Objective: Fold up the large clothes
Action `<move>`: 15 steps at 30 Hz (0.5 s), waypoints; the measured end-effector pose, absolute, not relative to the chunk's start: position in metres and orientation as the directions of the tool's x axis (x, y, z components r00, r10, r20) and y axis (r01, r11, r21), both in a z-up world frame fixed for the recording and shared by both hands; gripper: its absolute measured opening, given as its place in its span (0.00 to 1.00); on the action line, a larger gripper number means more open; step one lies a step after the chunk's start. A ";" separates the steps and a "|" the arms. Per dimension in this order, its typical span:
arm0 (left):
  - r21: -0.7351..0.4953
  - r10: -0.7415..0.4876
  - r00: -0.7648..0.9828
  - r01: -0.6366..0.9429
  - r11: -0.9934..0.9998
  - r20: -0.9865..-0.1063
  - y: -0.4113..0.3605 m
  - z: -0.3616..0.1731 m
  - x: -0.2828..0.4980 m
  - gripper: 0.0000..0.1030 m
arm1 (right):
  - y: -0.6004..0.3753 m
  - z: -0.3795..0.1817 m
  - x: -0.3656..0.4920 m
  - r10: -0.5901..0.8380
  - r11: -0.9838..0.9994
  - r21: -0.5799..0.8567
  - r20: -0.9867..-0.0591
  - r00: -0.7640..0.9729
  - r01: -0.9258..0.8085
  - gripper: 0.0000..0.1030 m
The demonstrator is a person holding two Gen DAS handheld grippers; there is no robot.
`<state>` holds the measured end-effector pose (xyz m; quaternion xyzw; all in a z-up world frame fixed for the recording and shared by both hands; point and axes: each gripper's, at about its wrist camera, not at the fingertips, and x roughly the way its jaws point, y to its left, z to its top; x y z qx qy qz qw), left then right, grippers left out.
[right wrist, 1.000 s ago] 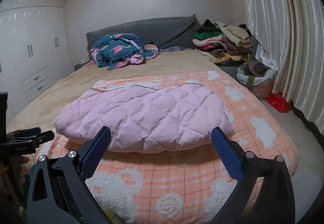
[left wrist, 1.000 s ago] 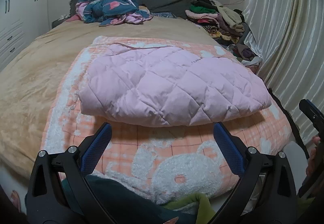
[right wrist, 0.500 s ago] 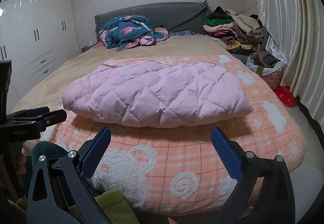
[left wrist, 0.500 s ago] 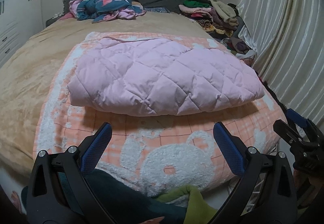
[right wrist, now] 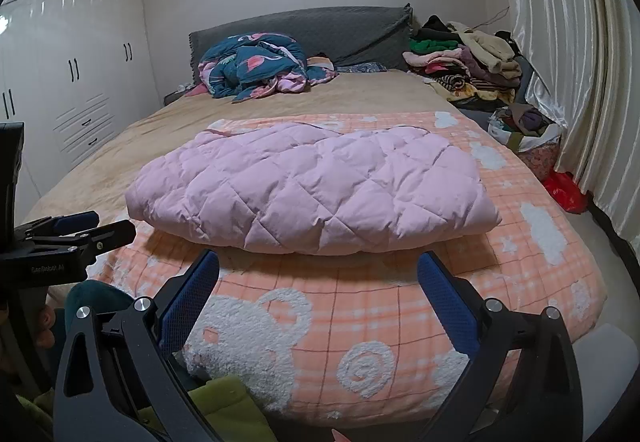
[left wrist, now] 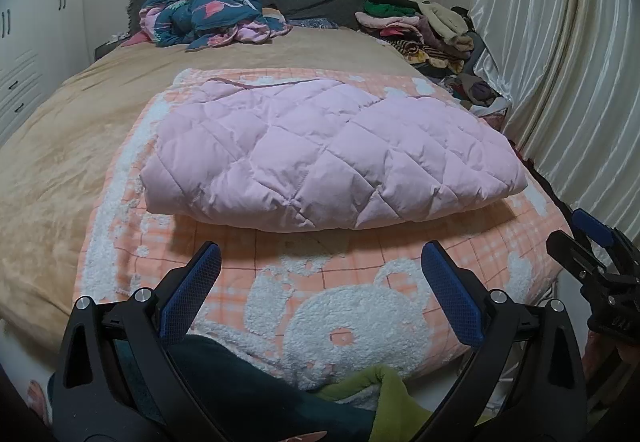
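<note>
Bedding carries the folded pink quilted coat (left wrist: 332,158) ahead of both wide-open, empty grippers (left wrist: 320,282) (right wrist: 318,282); only the right view shows a red bag (right wrist: 568,192).

The bed (right wrist: 120,146) is covered by a tan sheet (left wrist: 60,162) and backed by a grey padded headboard (right wrist: 352,30). An orange checked blanket (right wrist: 360,302) with white fleece bear and cloud motifs lies over the foot end of the bed. A folded pink quilted garment (right wrist: 312,194) lies flat on the blanket, near its centre. A crumpled blue patterned quilt (right wrist: 256,70) lies at the head of the bed, against the headboard. A stack of mixed clothes (right wrist: 464,58) sits at the far right corner beside the headboard.
</note>
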<state>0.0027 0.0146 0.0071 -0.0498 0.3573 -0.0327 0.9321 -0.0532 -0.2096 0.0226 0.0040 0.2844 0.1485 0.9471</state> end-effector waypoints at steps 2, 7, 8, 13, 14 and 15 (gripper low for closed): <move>-0.117 -0.098 0.742 0.027 0.993 -0.663 0.015 0.006 0.003 0.91 | -0.209 0.022 -0.052 0.284 0.956 0.096 -0.542 0.791 -0.277 0.96; -0.118 -0.100 0.746 0.029 0.993 -0.658 0.014 0.006 0.003 0.91 | -0.209 0.022 -0.053 0.285 0.956 0.094 -0.537 0.794 -0.280 0.96; -0.117 -0.099 0.747 0.029 0.993 -0.657 0.014 0.006 0.002 0.91 | -0.208 0.022 -0.053 0.287 0.955 0.098 -0.537 0.794 -0.279 0.96; -0.115 -0.098 0.753 0.030 0.993 -0.651 0.015 0.005 -0.001 0.91 | -0.208 0.022 -0.054 0.289 0.954 0.098 -0.537 0.792 -0.282 0.96; -0.115 -0.098 0.753 0.030 0.993 -0.650 0.015 0.006 -0.001 0.91 | -0.208 0.022 -0.054 0.289 0.954 0.097 -0.538 0.792 -0.282 0.96; -0.116 -0.100 0.753 0.032 0.993 -0.650 0.015 0.006 -0.001 0.91 | -0.208 0.022 -0.054 0.289 0.954 0.096 -0.537 0.792 -0.283 0.96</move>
